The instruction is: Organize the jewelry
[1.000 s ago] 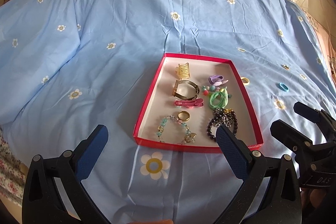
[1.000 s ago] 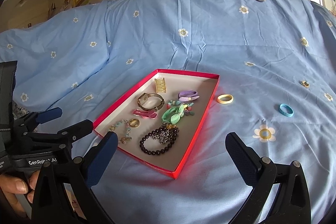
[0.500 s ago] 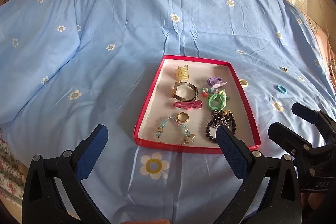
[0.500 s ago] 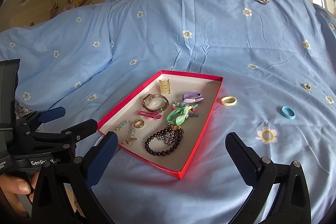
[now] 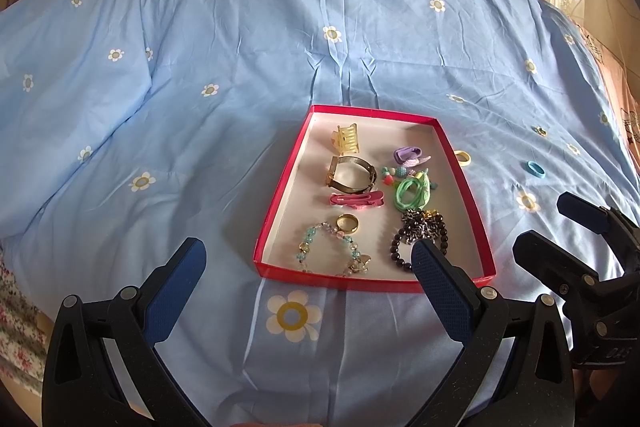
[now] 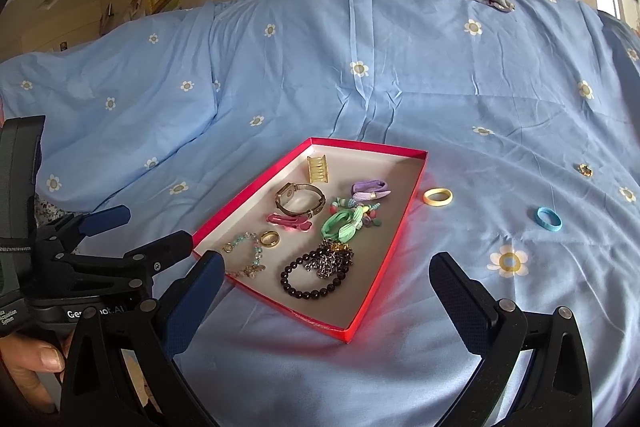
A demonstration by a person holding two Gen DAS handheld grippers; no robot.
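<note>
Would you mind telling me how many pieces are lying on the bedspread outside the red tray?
3: a yellow ring just right of the red tray, a blue ring farther right, a small gold piece beyond it. Folds may hide more.

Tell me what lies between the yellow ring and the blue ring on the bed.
Only bare blue bedsheet lies between the yellow ring and the blue ring; the right wrist view shows it clearly.

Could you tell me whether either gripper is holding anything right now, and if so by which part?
Nothing is held. Both the left gripper and right gripper hang open over the bedspread, jaws wide apart.
</note>
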